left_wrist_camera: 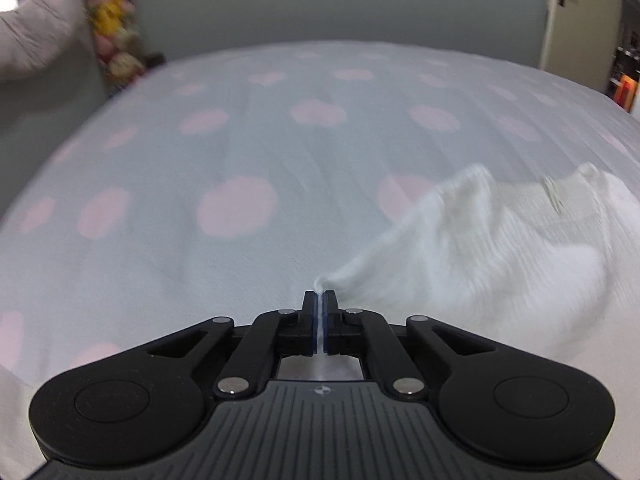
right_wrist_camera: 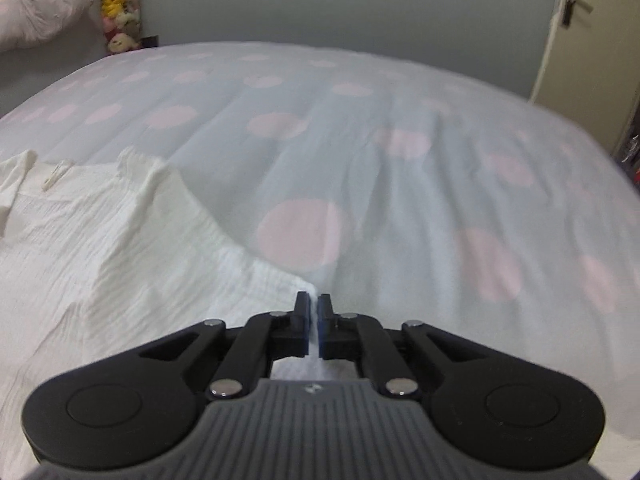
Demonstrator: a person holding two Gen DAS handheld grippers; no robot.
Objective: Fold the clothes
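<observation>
Both corners pinched: left gripper (left_wrist_camera: 319, 295) and right gripper (right_wrist_camera: 313, 298) each clamp a white crinkled garment (right_wrist_camera: 104, 232) on the spotted bedsheet (right_wrist_camera: 360, 140); next, probably lift together, keeping tension.

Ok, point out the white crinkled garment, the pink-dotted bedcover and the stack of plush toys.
white crinkled garment (right_wrist_camera: 120, 240): right wrist view, its ribbed body.
pink-dotted bedcover (right_wrist_camera: 304, 236): right wrist view, a large pink dot.
stack of plush toys (right_wrist_camera: 120, 4): right wrist view, the yellow toy.
</observation>
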